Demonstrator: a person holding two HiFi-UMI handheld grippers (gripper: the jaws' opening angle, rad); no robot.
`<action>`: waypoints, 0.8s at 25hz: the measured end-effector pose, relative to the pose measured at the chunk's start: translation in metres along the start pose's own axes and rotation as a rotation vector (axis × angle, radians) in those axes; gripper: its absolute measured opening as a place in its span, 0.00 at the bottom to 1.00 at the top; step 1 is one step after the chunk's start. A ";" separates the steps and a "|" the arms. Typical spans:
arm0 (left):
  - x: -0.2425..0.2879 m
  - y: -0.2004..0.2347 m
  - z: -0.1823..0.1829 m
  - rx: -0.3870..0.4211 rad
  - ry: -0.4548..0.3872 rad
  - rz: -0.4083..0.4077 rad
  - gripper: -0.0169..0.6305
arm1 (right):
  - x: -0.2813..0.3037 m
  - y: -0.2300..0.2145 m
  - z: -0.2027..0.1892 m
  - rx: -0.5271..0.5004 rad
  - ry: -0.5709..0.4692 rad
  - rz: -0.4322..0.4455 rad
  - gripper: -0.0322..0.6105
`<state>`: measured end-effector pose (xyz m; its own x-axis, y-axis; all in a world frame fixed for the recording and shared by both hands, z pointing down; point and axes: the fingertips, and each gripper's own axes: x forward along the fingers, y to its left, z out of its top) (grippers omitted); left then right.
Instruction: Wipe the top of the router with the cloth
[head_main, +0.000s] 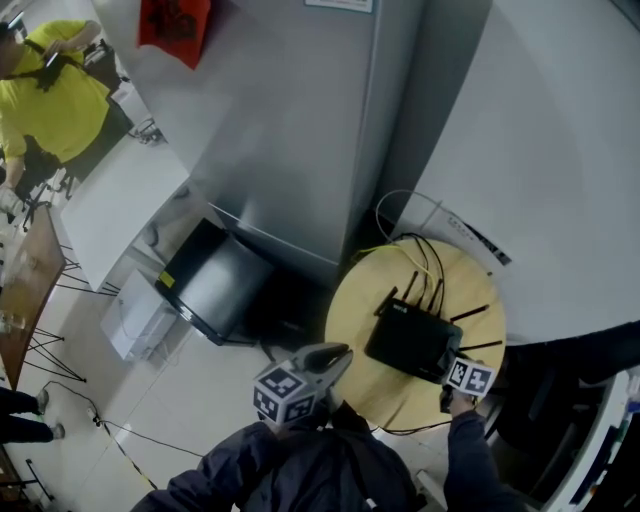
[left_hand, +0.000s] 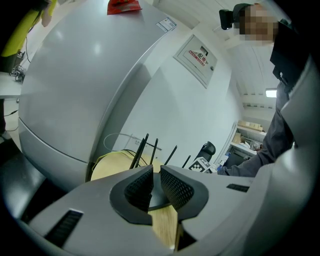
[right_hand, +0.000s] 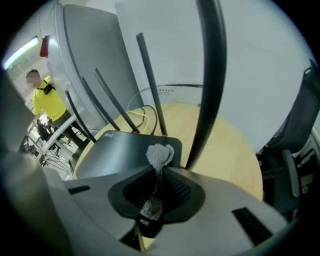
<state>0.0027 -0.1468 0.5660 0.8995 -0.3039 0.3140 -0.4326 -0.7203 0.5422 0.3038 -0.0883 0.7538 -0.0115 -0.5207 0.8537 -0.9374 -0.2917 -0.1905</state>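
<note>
The black router (head_main: 413, 342) with several thin antennas lies on the round wooden table (head_main: 360, 300). My right gripper (head_main: 452, 368) is at the router's near right corner, shut on a small grey cloth (right_hand: 160, 154). The cloth's bunched end pokes out past the jaw tips, just over the edge of the router (right_hand: 120, 150). One antenna (right_hand: 207, 80) rises close in front of the right gripper (right_hand: 159, 168). My left gripper (head_main: 338, 353) hovers at the table's near left edge. In the left gripper view, the left gripper (left_hand: 155, 173) is shut and empty, with the antennas (left_hand: 142, 150) beyond it.
A tall grey cabinet (head_main: 300, 120) stands behind the table. A black flat panel (head_main: 215, 280) and a white box (head_main: 140, 315) sit on the floor to the left. Yellow and white cables (head_main: 420, 250) trail off the table's back. An office chair (right_hand: 295, 165) is on the right.
</note>
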 end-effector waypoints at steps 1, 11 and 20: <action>-0.002 0.000 -0.001 0.000 -0.001 0.001 0.07 | -0.001 0.005 0.002 0.000 -0.012 0.005 0.16; -0.013 0.004 -0.004 -0.006 -0.004 0.006 0.07 | 0.011 0.156 0.011 -0.086 -0.035 0.204 0.16; -0.023 0.004 -0.004 -0.002 -0.003 0.007 0.07 | 0.027 0.226 -0.021 -0.200 0.039 0.265 0.16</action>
<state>-0.0203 -0.1401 0.5639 0.8968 -0.3108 0.3150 -0.4387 -0.7173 0.5413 0.0844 -0.1515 0.7436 -0.2741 -0.5252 0.8057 -0.9496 0.0155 -0.3129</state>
